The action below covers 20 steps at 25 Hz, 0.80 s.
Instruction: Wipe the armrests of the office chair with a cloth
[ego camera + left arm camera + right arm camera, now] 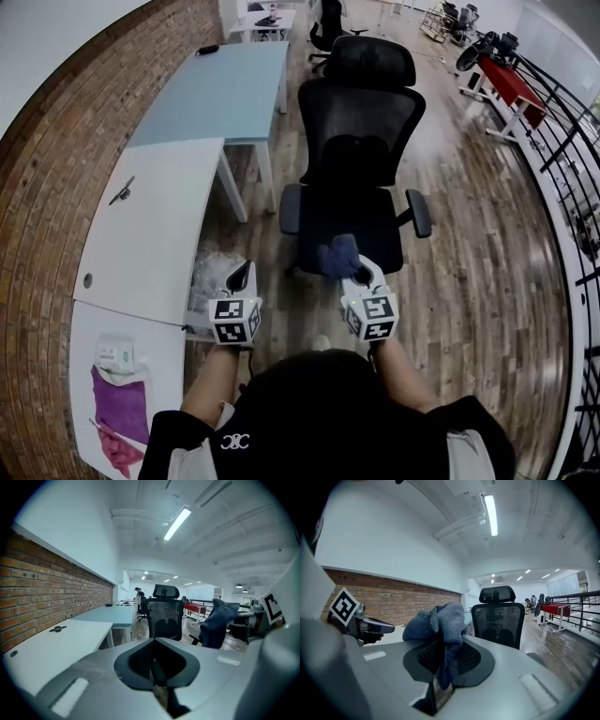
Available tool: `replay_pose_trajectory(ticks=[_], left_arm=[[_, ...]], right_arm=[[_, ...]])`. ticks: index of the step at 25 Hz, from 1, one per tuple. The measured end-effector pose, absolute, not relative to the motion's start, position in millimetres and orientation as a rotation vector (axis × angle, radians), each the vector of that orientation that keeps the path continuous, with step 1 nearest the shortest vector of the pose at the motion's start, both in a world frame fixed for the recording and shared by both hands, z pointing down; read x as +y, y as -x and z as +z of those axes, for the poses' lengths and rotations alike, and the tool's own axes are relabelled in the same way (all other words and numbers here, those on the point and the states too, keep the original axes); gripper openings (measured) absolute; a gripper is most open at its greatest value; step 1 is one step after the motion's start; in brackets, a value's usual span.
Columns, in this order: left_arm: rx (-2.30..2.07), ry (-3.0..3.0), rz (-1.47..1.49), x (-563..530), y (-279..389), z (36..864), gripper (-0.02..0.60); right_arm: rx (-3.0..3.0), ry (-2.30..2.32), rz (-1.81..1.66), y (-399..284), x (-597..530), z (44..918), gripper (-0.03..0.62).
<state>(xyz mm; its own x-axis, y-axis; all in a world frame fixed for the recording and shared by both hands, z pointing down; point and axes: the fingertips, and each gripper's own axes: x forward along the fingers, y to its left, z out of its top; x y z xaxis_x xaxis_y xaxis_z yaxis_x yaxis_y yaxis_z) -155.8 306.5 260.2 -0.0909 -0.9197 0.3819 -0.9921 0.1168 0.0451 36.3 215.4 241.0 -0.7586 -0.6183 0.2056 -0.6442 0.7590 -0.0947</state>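
Blue cloth (440,620) clamped in right gripper (442,670); left gripper (158,673) jaws together, empty; only head view shows office chair (361,122) seat (352,220).

Wooden floor (478,281) carries the office chair (361,122); white desk (159,244) (brick-wall side) holds a small dark object (122,190).

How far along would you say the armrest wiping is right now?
Done: the cloth is picked up, clamped in the right hand-held gripper. In hand: it is held in the air in front of the office chair; the left hand-held gripper is shut and empty. Left: both armrests, neither touched by the cloth yet.
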Motion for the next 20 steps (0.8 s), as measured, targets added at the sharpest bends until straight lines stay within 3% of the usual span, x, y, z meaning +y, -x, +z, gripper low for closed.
replay_pose_trajectory(ticks=[20], left_arm=[[-2.085,-1.786,0.352,205.7,194.1,300.8,0.005]], right_arm=[[-2.702,-0.703,0.313,23.2,123.6,309.1,0.049]])
